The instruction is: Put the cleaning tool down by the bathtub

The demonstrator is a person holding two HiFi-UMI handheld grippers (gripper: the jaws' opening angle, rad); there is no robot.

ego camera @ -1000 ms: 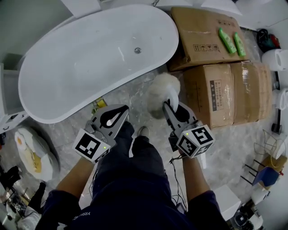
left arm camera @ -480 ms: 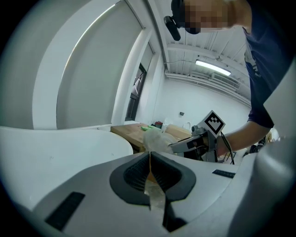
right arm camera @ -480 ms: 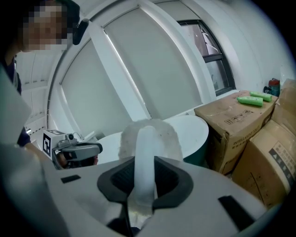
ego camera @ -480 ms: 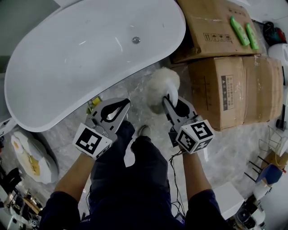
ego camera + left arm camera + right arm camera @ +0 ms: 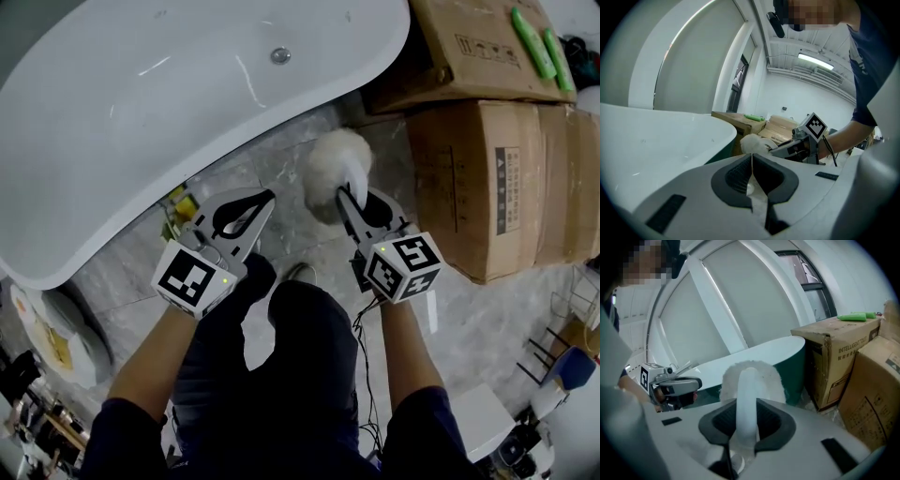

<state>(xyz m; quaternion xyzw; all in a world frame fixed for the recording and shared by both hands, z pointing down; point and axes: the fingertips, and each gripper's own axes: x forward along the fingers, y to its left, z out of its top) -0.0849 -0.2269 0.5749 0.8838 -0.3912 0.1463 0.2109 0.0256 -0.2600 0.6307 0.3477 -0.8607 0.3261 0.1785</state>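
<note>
**Fluffy scrubber in the right claw, poised beside the tub**

Clamped in the right gripper: the cleaning tool, a fluffy white head on a pale, smooth handle. Placed at centre frame in the head view, over the marble floor; just below the curved rim of the bathtub that fills the upper left; near the cardboard boxes at right. Hard to say from any view whether the head touches the floor yet.

In the right gripper view, jaws of the right gripper drawn partway in, dark pads pressing the handle from both sides just behind the fluffy head; head poking forward, towards the tub wall.

Left gripper at lower centre-left, just beside the tool but apart from it; jaws brought fully together, nothing between them.

Judged light, with most of the bulk in the soft, squashy head; no fear of breakage. Handle stiff and glossy, so probably slippery and apt to swivel in the pads. Best held where it is now, on the handle close to the head; never on the fluff, which would only compress and slide. Safe to rest head-first on the floor before letting go.
</note>
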